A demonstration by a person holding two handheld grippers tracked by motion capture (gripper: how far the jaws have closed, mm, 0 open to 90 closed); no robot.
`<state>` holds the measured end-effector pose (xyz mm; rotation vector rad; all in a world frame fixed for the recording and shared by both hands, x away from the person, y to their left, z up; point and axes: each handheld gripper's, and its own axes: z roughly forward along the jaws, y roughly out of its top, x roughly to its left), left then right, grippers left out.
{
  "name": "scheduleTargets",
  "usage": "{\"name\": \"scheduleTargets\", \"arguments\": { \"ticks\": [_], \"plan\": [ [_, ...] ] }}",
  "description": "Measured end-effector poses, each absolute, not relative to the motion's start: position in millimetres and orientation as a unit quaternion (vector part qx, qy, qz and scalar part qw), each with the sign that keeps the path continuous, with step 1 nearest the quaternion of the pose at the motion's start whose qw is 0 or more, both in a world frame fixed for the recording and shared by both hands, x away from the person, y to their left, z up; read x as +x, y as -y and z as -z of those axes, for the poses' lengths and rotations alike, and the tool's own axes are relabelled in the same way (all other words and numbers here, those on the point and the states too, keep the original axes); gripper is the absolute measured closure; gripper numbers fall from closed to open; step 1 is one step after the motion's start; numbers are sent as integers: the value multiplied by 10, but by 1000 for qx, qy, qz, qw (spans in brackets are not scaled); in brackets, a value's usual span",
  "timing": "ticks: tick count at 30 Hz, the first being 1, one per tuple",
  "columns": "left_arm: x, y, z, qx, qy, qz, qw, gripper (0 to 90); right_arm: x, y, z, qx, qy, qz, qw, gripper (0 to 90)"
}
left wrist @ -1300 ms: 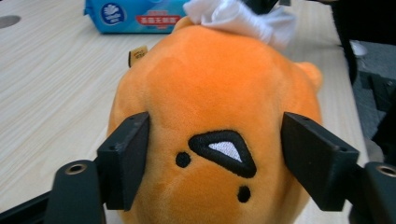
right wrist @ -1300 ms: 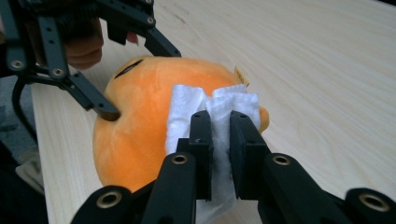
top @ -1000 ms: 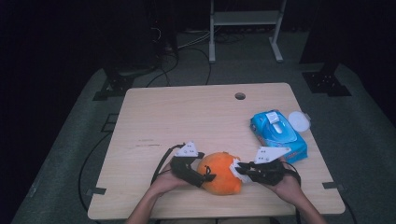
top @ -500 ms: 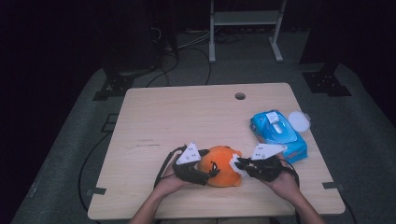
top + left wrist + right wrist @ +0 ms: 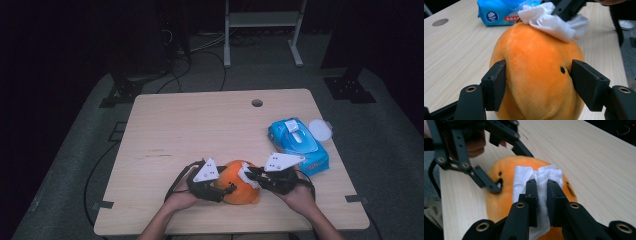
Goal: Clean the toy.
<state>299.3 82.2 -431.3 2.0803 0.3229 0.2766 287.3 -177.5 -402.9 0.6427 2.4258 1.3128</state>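
High view, lower centre: the left gripper [image 5: 223, 190], fingers just closing, clamps the orange plush toy [image 5: 241, 181] on the desk [image 5: 200, 125] while the right gripper [image 5: 253, 173] pinches a white wipe [image 5: 537, 177] atop it; steadying the toy firmly and wiping with light strokes seems best.

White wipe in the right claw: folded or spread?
Folded, bunched. The white tissue wipe is pinched between the right claw, crumpled against the orange plush toy.
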Motion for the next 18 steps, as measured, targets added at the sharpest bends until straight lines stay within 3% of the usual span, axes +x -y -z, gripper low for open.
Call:
{"name": "scheduleTargets", "arguments": {
  "ticks": [5, 6, 8, 11, 18],
  "plan": [
    [3161, -897, 4263, 829, -210, -55, 515, 119, 2864, 1939, 4115, 239, -854, -436, 154, 801],
    [3188, -901, 4270, 828, -217, -45, 515, 115, 2856, 1952, 4124, 240, -854, -437, 150, 801],
    [3189, -886, 4301, 828, -213, -31, 518, 182, 2847, 1944, 4113, 239, -853, -438, 149, 801],
    [3125, -858, 4301, 835, -191, -52, 513, 286, 2843, 1891, 4061, 233, -851, -447, 152, 801],
    [2992, -821, 4281, 855, -133, -88, 494, 332, 2831, 1754, 3944, 210, -849, -457, 162, 797]
  ]
}}
